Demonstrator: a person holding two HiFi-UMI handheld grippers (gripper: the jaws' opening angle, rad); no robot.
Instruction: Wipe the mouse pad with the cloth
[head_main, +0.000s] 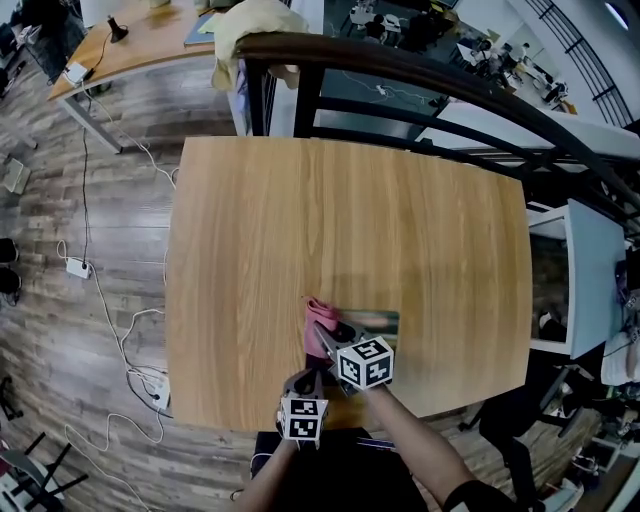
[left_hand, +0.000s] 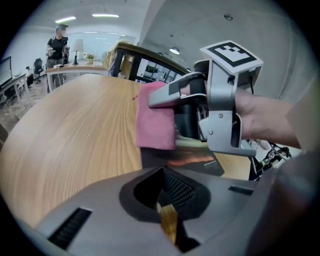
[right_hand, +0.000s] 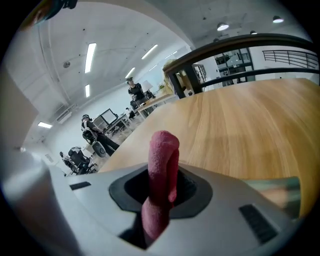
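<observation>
Wiping step judged under way; cloth (right_hand: 162, 152) is gripped in the right tongs (right_hand: 163, 172); mouse pad (left_hand: 192, 161) lies on the tabletop (head_main: 350, 220) directly below them, just ahead of the left tongs (left_hand: 167, 212), which are nearly closed and empty; next, a pressed sweep across the pad is called for.

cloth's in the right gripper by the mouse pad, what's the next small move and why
Probably press the cloth down and sweep it to the person's right along the mouse pad. The right gripper has the cloth pinched in its fingers at the pad's left end, and the rest of the pad lies uncovered.
</observation>
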